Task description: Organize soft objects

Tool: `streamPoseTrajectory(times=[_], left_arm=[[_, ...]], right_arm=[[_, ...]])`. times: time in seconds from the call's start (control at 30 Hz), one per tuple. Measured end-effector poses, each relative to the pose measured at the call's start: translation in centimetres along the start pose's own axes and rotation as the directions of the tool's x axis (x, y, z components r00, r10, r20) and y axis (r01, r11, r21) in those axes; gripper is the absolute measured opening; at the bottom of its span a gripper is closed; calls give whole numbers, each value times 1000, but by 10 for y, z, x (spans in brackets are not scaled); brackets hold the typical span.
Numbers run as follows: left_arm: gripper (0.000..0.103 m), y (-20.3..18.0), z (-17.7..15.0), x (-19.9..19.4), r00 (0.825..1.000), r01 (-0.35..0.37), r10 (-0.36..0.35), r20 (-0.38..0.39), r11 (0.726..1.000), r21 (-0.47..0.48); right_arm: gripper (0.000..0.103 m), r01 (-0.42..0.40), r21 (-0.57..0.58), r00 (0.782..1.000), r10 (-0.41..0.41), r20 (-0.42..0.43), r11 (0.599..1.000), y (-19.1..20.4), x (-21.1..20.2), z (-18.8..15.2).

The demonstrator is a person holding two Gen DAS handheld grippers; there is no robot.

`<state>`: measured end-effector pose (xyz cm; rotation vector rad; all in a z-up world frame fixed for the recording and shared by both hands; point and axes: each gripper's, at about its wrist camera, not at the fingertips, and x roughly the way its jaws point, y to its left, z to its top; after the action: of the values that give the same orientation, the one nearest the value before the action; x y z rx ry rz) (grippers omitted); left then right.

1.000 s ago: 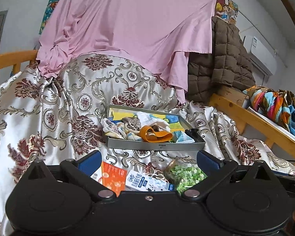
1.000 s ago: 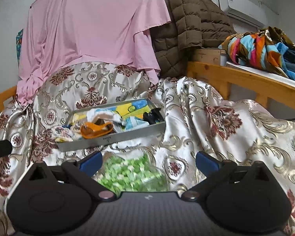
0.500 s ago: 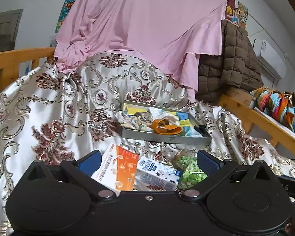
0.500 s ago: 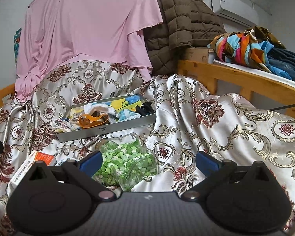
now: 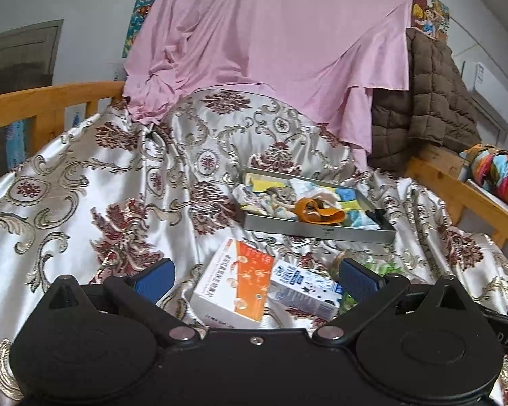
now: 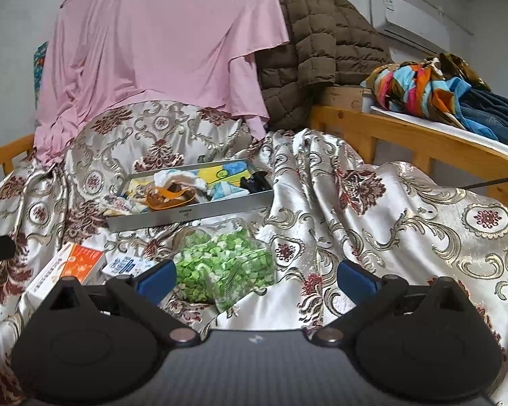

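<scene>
A grey metal tray (image 5: 316, 232) (image 6: 199, 215) rests on the patterned satin bedspread, filled with small cloths, an orange strap (image 5: 316, 212) (image 6: 167, 196) and a black item (image 6: 254, 182). In front of it lie an orange-and-white box (image 5: 235, 284) (image 6: 69, 267), a blue-and-white carton (image 5: 304, 287) (image 6: 127, 265) and a clear bag of green pieces (image 6: 223, 264) (image 5: 377, 269). My left gripper (image 5: 255, 275) is open, the two boxes lying between its blue fingers. My right gripper (image 6: 255, 275) is open, with the green bag in front of it.
Pink sheet (image 5: 271, 50) drapes the back, a brown quilted jacket (image 6: 321, 44) beside it. Wooden bed rails (image 5: 44, 105) (image 6: 406, 135) run along both sides. Colourful folded clothes (image 6: 430, 88) lie on a shelf at right. An air conditioner (image 6: 409, 20) hangs on the wall.
Both grippers have drawn back from the tray and stayed open. The left view has swung so the boxes show fully; the green bag now lies wholly in the right view.
</scene>
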<state>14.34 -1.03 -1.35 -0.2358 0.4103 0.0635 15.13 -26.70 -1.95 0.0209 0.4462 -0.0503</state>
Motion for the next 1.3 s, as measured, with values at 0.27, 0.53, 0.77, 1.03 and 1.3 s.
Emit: streamPoseTrajectory(times=[0.27, 0.53, 0.77, 1.03, 1.3], left_arm=[[102, 0, -2, 1, 999, -32, 32, 8, 999, 23], [102, 0, -2, 1, 1000, -24, 24, -2, 1000, 8], [102, 0, -5, 0, 1000, -25, 25, -9, 1000, -2], [102, 1, -8, 0, 999, -28, 28, -14, 1000, -4], [102, 2, -9, 0, 999, -28, 28, -18, 1000, -10]], right_arm=[[103, -18, -30, 1000, 19, 5, 999, 8, 0, -3], [103, -16, -23, 1000, 16, -2, 1000, 6, 2, -3], [103, -15, -25, 1000, 14, -4, 1000, 5, 4, -4], [103, -14, -23, 1000, 14, -5, 1000, 5, 4, -3], [103, -14, -24, 1000, 14, -9, 1000, 5, 6, -6]])
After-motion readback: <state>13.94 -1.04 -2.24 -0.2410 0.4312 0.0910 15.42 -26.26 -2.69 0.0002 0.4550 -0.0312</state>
